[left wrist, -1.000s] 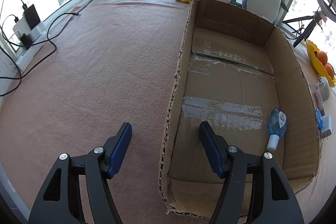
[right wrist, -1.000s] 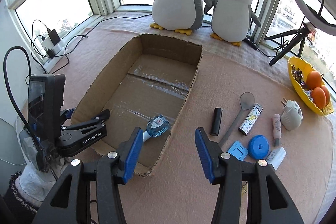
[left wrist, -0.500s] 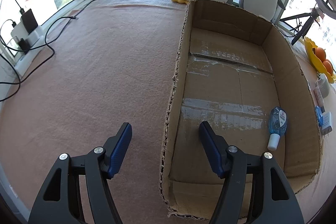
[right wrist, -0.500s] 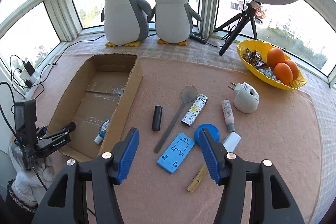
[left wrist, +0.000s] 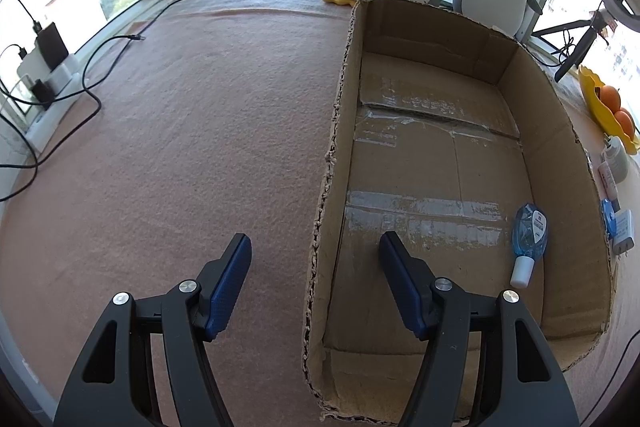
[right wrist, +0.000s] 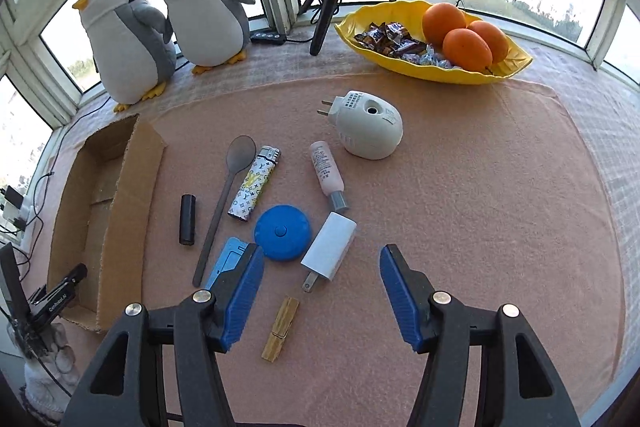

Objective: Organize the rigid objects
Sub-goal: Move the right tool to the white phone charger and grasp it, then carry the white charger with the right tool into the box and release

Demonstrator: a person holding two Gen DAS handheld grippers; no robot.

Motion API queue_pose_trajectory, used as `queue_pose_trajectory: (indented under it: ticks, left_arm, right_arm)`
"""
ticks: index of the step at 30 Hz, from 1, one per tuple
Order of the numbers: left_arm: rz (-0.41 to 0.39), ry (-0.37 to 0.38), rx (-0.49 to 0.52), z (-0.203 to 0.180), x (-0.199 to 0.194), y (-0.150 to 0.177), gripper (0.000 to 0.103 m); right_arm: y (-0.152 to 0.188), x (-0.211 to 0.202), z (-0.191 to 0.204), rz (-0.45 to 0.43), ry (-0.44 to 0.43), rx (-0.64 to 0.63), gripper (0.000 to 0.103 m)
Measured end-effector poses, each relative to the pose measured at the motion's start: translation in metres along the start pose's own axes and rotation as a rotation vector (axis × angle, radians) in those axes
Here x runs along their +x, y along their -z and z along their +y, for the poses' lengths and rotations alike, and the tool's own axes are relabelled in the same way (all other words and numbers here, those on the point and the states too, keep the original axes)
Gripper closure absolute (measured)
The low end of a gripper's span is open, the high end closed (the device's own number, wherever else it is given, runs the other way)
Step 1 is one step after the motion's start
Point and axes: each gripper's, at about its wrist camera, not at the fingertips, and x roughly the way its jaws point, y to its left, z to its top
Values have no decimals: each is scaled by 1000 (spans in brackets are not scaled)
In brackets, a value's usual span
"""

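On the far left, the left gripper [left wrist: 315,251] hangs with its jaws spread and empty, straddling the near left wall of the cardboard box [left wrist: 560,131]; inside, a small blue bottle [left wrist: 529,233] lies against the right wall. Right of the box, loose things are scattered on the worktop: a black tube [right wrist: 187,214], a spoon [right wrist: 224,203], a lighter [right wrist: 254,189], a blue disc [right wrist: 283,233] and a white charger [right wrist: 330,251]. The right gripper [right wrist: 322,269] is much the nearer, jaws spread and empty. The charger lies just ahead between them, its long axis running roughly along the fingers, tilted slightly right, prongs toward the camera.
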Motion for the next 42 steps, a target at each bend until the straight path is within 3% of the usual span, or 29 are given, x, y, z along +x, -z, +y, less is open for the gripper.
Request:
queue_pose_trajectory:
  ticks: [15, 24, 26, 28, 42]
  left_arm:
    - [-1, -2, -1, 0, 1, 0, 36]
    - [-2, -11, 3, -1, 0, 0, 36]
    - [-2, -13, 2, -1, 0, 0, 36]
    - [-2, -13, 3, -1, 0, 0, 36]
    - [-3, -14, 3, -1, 0, -1, 36]
  right_arm:
    - [-11, 51, 1, 124, 1, 36, 48]
    - [-12, 70, -9, 170, 10, 55, 67]
    - [-11, 71, -11, 177, 6, 60, 78]
    - [-9, 71, -13, 180, 0, 64, 83]
    - [1, 41, 0, 118, -29, 20, 83]
